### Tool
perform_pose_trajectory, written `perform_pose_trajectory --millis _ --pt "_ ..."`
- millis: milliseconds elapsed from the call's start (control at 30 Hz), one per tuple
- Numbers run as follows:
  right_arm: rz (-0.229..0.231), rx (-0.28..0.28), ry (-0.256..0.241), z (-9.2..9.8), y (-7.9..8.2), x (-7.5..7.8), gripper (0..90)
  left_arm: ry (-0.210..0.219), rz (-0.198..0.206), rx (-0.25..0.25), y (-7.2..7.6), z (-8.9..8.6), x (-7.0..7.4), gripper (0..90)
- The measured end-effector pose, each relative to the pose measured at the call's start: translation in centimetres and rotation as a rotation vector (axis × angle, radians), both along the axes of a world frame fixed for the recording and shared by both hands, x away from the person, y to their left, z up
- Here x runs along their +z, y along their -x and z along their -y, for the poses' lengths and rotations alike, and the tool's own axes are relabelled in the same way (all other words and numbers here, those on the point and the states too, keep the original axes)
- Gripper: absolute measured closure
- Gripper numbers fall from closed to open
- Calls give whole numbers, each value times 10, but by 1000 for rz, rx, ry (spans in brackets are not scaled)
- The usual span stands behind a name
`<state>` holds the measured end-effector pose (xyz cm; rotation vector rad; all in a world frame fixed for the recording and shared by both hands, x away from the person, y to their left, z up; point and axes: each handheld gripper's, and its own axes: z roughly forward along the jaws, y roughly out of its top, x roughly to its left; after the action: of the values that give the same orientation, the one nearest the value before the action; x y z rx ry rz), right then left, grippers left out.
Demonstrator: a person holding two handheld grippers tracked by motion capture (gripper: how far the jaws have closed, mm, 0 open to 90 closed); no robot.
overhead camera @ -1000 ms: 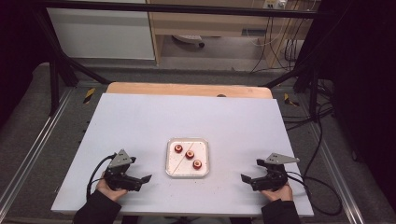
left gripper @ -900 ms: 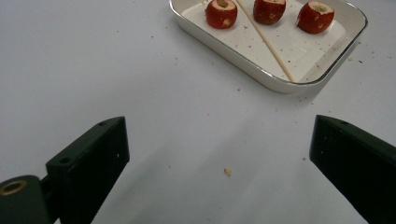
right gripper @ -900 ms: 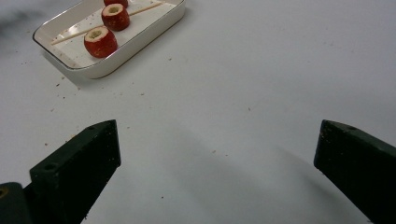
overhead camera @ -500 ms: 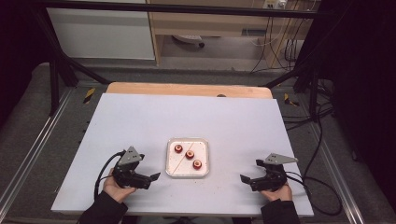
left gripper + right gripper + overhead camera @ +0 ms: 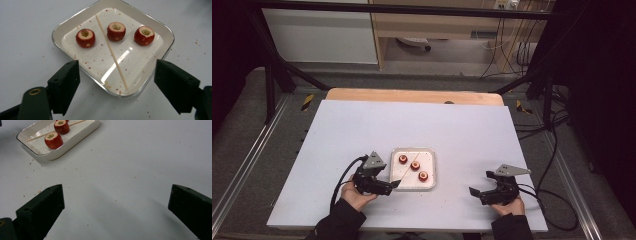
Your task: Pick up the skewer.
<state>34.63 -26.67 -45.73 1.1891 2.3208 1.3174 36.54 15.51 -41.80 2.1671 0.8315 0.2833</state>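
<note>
A white square tray [image 5: 431, 172] [image 5: 62, 27] [image 5: 82, 135] sits near the table's front middle. In it lie three cored red fruits [image 5: 415, 165] [image 5: 116, 31] [image 5: 53, 140] and a thin wooden skewer [image 5: 111, 51] [image 5: 407, 167] laid diagonally. My left gripper [image 5: 393, 185] [image 5: 116, 85] hovers at the tray's front left corner, open, its jaws to either side of the corner with nothing between them. My right gripper [image 5: 473, 192] [image 5: 115, 207] rests near the front right of the table, open over bare table, well apart from the tray.
Red crumbs dot the white table top [image 5: 462, 135] around the tray. A wooden board edge [image 5: 412, 95] runs along the table's far side. Black frame rails [image 5: 272, 85] and cables [image 5: 557, 150] flank the table.
My left gripper has moved right, toward the tray, and now stands at its corner. The right gripper has stayed put.
</note>
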Motion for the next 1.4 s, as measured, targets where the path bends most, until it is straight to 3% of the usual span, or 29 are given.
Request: perform_pose_trajectory --millis 167,400,500,833,1033,1400 --pt "-2 -1 -2 0 0 0 12 -34 -6 21 -6 14 -3 291" --pt "-1 3 1 0 0 0 12 -94 -3 64 -9 30 -9 495" --pt "-2 3 2 0 0 0 12 -114 -1 75 -10 35 -12 530" --pt "-2 2 0 0 0 0 12 -105 -24 107 -11 40 -20 765" --pt "-3 4 -1 0 0 0 12 -101 -26 114 -10 43 -24 800" --pt "-2 3 -2 0 -1 -1 12 -119 17 169 -4 49 -27 850"
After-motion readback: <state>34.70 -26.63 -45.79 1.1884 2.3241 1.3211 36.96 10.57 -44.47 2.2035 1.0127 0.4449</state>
